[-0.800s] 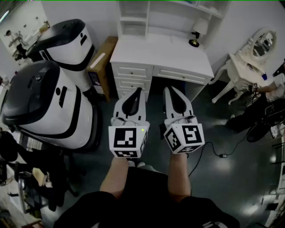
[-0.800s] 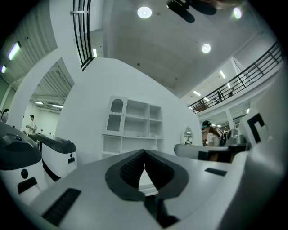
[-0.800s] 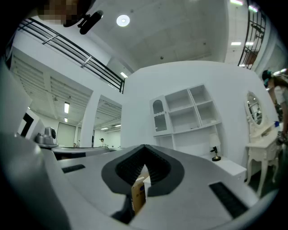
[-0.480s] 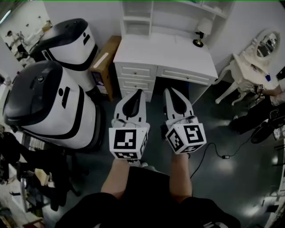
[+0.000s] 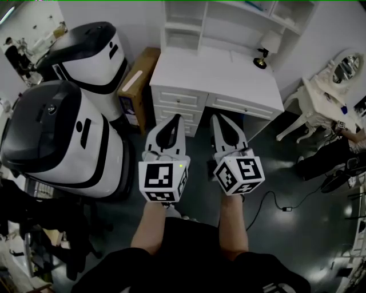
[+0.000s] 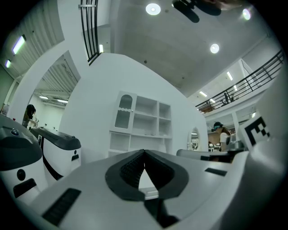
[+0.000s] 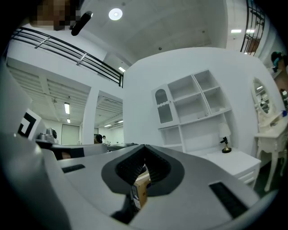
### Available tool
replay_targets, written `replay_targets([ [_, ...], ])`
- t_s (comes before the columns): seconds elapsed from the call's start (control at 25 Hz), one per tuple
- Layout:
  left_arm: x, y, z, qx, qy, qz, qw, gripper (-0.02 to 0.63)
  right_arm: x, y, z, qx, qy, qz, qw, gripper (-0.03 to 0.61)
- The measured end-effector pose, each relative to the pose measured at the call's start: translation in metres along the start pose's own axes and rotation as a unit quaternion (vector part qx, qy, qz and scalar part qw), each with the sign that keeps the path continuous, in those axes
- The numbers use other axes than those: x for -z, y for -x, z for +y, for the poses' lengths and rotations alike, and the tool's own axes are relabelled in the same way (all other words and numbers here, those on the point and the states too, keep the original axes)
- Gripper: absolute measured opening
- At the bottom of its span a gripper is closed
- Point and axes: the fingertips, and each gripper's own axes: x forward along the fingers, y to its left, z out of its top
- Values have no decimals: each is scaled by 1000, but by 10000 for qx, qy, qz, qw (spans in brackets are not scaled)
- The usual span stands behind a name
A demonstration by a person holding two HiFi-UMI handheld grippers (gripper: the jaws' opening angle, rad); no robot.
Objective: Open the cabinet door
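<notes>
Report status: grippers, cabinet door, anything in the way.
Left gripper and right gripper shut, empty, level. Cabinet door closed, not reached. White desk stands beneath it.

Cardboard box [image 5: 137, 77], desk lamp [image 5: 267, 48]

Dark, glossy floor [image 5: 303, 171] underfoot, catching the ceiling lights, and a black cable [image 5: 269, 201] snaking across it. Against the white back wall [image 5: 114, 14] sits a white desk [image 5: 229, 74] with a small lamp [image 5: 264, 57], a cardboard box [image 5: 137, 80] just left of it, and a white vanity table [image 5: 320, 103] off right (oval mirror [image 5: 347, 67] on top). Overhead, round ceiling lights [image 6: 153, 8] and a black railing [image 7: 67, 49] along an upper level.
</notes>
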Motion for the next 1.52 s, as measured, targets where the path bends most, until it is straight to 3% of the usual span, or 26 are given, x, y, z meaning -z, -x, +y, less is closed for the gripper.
replay_targets([
  [0.24, -34, -24, 74, -655, 51, -392, 9971, 12, -30, -51, 16, -154, 350, -113, 9992, 20],
  [0.48, -16, -38, 94, -283, 44, -185, 9994, 12, 5, -91, 33, -115, 302, 138, 9994, 20],
  [0.72, -18, -45, 113, -297, 69, -214, 9993, 12, 9, -113, 49, -308, 419, 179, 9985, 20],
  [1.04, -15, -62, 116, -239, 22, -286, 9993, 13, 10, -127, 30, -216, 473, 149, 9985, 20],
  [1.32, -14, -101, 119, -311, -255, -279, 9988, 13, 9, -162, 1, -356, 233, -53, 9991, 20],
  [1.52, -10, -142, 110, -282, -171, -249, 9991, 13, 11, -191, -46, -285, -48, -62, 9996, 20],
])
